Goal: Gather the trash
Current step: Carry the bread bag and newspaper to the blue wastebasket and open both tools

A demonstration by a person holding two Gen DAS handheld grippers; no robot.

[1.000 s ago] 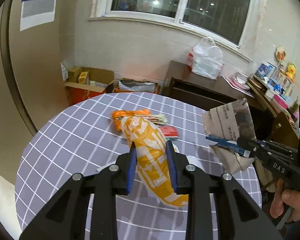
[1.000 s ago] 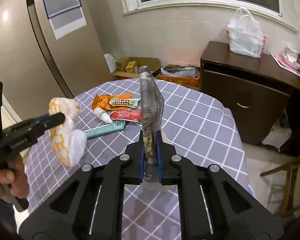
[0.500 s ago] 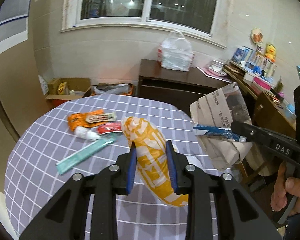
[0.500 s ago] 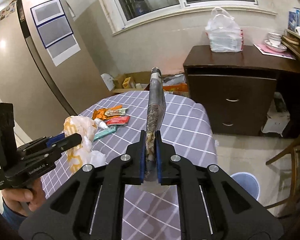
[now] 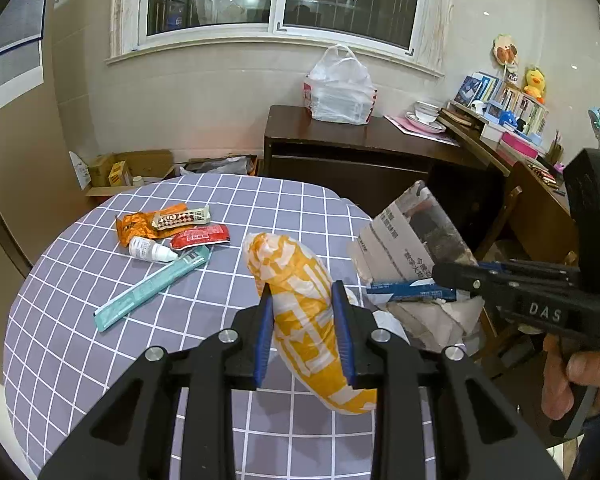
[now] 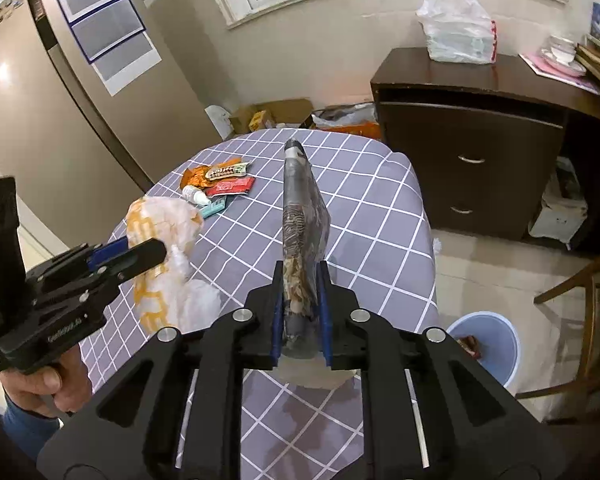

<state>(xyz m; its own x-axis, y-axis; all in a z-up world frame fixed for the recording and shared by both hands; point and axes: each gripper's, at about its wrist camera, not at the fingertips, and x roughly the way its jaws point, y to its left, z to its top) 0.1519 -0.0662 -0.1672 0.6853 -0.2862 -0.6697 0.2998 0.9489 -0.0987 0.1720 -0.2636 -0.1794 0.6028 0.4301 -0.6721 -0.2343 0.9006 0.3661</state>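
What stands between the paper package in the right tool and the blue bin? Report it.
Nothing visible does. The right tool, whose jaws have just been opening with the paper package between them, hangs near the table edge. The blue bin sits open-topped on the floor past that edge.

The right gripper (image 6: 301, 312) had just been easing open around a flattened grey printed paper package (image 6: 302, 236), above a round table with a grey checked cloth (image 6: 372, 216); a pale blue bin (image 6: 496, 340) stood beside.

Two grippers (image 5: 303, 330) (image 6: 300, 312), three wrappers (image 5: 199, 237), one dropper bottle (image 5: 150, 249), one bin (image 6: 496, 340)
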